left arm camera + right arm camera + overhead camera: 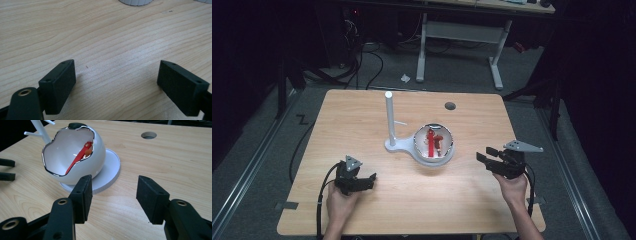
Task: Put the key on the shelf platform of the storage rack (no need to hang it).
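Note:
A white egg-shaped bowl with a jagged silver rim rests on the round end of a white base; a white post rises from the base's other end. Red pieces lie inside the bowl, seen as a red strip in the right gripper view. My left gripper is open low over bare wood at the front left, its jaws wide apart with nothing between them. To the right of the bowl my right gripper is open and points toward it, apart from it.
The wooden table has a round cable hole at the back right. Beyond it stand a white desk frame and loose cables on a dark floor. The other gripper's jaw tips show at the left edge of the right gripper view.

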